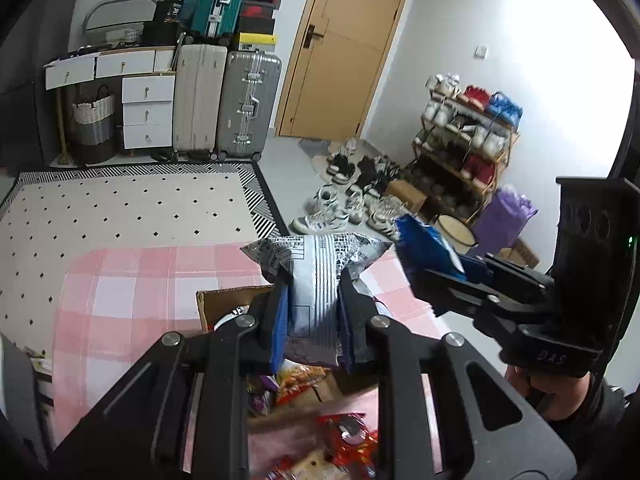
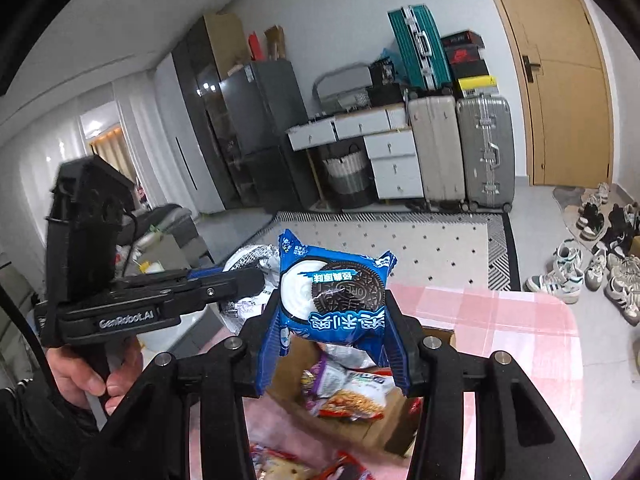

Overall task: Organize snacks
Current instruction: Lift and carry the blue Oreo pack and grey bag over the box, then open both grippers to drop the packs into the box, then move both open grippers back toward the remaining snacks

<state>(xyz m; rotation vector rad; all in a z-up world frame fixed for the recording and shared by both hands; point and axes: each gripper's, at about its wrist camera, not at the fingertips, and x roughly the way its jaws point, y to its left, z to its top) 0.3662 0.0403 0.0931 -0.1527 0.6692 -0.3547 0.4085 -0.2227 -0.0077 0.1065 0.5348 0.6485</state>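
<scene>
My left gripper [image 1: 314,280] is shut on a grey-and-white printed snack bag [image 1: 316,264], held above an open cardboard box [image 1: 208,304] on a pink checked tablecloth [image 1: 120,288]. My right gripper [image 2: 332,300] is shut on a blue Oreo packet [image 2: 332,292], held above the same box [image 2: 436,336]. In the left wrist view the right gripper [image 1: 416,276] is to the right, with the blue packet [image 1: 424,244] in it. In the right wrist view the left gripper [image 2: 260,280] is to the left with its bag [image 2: 260,264]. Several snack packets [image 2: 348,392] lie in the box.
Red snack packets [image 1: 348,440] lie on the tablecloth near me. Beyond the table are a patterned rug [image 1: 140,208], suitcases [image 1: 240,104], a drawer unit [image 1: 148,112], a wooden door [image 1: 344,48], a shoe rack [image 1: 464,148] and shoes on the floor [image 1: 352,192].
</scene>
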